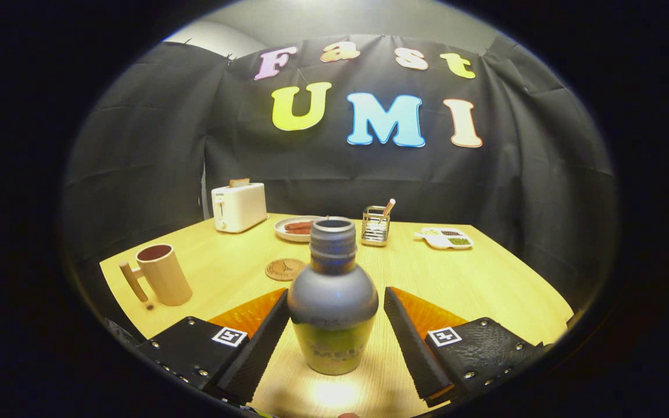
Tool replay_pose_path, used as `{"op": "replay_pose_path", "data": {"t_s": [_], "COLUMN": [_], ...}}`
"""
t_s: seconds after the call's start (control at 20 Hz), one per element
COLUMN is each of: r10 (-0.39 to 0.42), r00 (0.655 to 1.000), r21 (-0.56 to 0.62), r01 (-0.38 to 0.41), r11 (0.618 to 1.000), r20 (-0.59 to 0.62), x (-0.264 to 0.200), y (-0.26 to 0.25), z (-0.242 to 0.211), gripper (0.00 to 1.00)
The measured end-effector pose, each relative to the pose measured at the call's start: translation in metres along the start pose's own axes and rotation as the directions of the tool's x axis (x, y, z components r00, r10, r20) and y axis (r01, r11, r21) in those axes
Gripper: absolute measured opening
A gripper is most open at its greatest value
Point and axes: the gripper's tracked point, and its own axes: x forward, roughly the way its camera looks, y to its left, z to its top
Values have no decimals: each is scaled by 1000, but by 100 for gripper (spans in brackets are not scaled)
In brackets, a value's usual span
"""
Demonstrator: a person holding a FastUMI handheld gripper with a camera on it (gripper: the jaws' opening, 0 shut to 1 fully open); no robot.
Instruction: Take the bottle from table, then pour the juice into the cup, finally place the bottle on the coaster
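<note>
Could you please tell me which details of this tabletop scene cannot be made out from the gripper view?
- Gripper view: the grey, open-necked plastic bottle between the open tongs is opaque, hiding its juice level.
- The tall beige wooden cup: the low viewing angle hides its contents.
- The round wooden coaster: its engraving is too small to read.
- The white divided tray: its fillings are too small to identify.
- The white plate: the bottle neck covers its near edge.

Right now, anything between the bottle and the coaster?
Gripper view: bare table between bottle and coaster. Gripper open, fingers either side of the bottle.
</note>
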Motion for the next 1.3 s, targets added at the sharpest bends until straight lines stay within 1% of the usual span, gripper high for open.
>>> {"op": "replay_pose_path", "data": {"t_s": [0.3, 0.65, 0.7, 0.75, 0.8, 0.95, 1.05, 1.1, 1.25, 1.3], "r10": [17, 10, 17, 13, 16, 2, -17, -15, -1, 16], "r00": [999, 995, 993, 993, 992, 991, 989, 986, 984, 984], "r21": [36, 46, 41, 30, 31, 32, 22, 13, -42, -64], "r01": [-15, -6, -12, -10, -13, 3, 21, 18, -6, -27], "r11": [999, 999, 999, 1000, 999, 999, 1000, 1000, 999, 998], "r20": [-49, -100, -116, -121, -124, -133, -150, -164, -176, -177], "x": [4, 13, 12, 11, 11, 12, 14, 14, 11, 9], "y": [2, 1, 3, 3, 3, 2, 2, 3, 13, 17], "z": [-24, -41, -44, -46, -46, -44, -43, -44, -35, -30], "gripper": [98, 96, 92, 90, 81, 80, 77, 73, 73, 73]}}
